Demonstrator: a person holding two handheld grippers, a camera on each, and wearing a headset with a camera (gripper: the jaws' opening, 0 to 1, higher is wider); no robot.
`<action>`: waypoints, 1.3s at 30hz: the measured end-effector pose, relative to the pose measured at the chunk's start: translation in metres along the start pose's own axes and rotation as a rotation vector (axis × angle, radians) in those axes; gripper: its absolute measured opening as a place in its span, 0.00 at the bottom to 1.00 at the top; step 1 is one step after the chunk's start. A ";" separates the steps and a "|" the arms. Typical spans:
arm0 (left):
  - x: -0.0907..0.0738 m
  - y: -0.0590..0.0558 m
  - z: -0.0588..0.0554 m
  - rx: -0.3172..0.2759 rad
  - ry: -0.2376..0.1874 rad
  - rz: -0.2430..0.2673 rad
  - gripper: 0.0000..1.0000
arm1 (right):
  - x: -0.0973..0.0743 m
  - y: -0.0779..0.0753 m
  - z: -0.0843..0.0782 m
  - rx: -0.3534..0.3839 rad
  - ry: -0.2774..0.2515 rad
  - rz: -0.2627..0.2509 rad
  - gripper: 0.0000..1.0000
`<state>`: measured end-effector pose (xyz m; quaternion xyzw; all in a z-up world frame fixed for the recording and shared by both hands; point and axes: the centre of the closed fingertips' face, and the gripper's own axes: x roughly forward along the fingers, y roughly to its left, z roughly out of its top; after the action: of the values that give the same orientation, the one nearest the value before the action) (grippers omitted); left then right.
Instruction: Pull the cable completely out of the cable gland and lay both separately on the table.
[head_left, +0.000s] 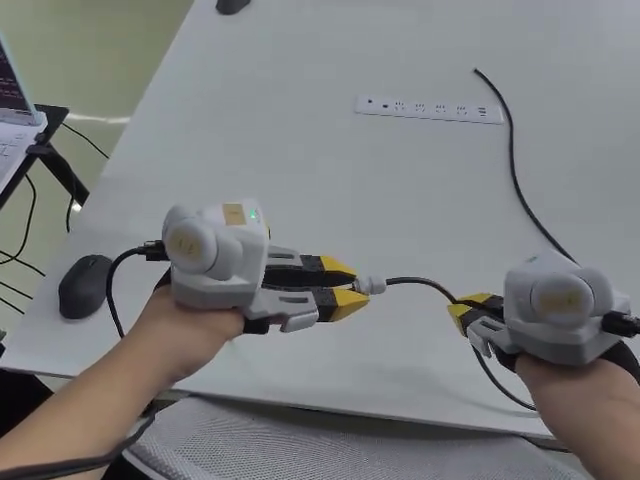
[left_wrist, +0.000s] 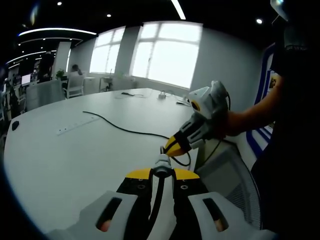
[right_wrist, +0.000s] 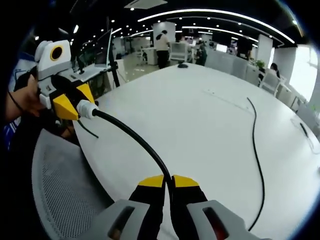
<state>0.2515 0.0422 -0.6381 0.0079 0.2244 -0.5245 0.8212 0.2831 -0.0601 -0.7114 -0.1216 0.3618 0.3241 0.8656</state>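
Both jaws are clamped: left gripper (head_left: 348, 285) on the cable gland (head_left: 372, 286), right gripper (head_left: 462, 310) on the cable (head_left: 420, 283), above the bench's (head_left: 300, 130) near edge. Looks mid-pull; next move needs a steady tug apart.

Two grippers: the left gripper (head_left: 358, 285) and the right gripper (head_left: 458, 310). One cable gland (head_left: 372, 286). One black cable (head_left: 420, 284) leaves it, and a second cable (head_left: 515, 170) crosses the one table (head_left: 300, 150), though they may be one length. One power strip (head_left: 428, 109). One mouse (head_left: 85, 285). One dark object (head_left: 232, 5) at the far edge.
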 end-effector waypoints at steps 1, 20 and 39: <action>0.000 0.000 0.000 0.001 0.002 0.000 0.15 | 0.000 0.000 0.000 -0.003 0.001 0.002 0.00; -0.001 0.011 0.004 0.006 0.006 0.022 0.15 | -0.003 0.008 0.001 -0.261 0.009 0.014 0.00; -0.001 0.013 0.002 0.003 0.025 0.005 0.15 | -0.006 0.059 0.064 -0.480 -0.113 0.130 0.16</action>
<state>0.2630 0.0480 -0.6392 0.0163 0.2337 -0.5229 0.8196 0.2762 0.0106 -0.6601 -0.2817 0.2324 0.4621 0.8082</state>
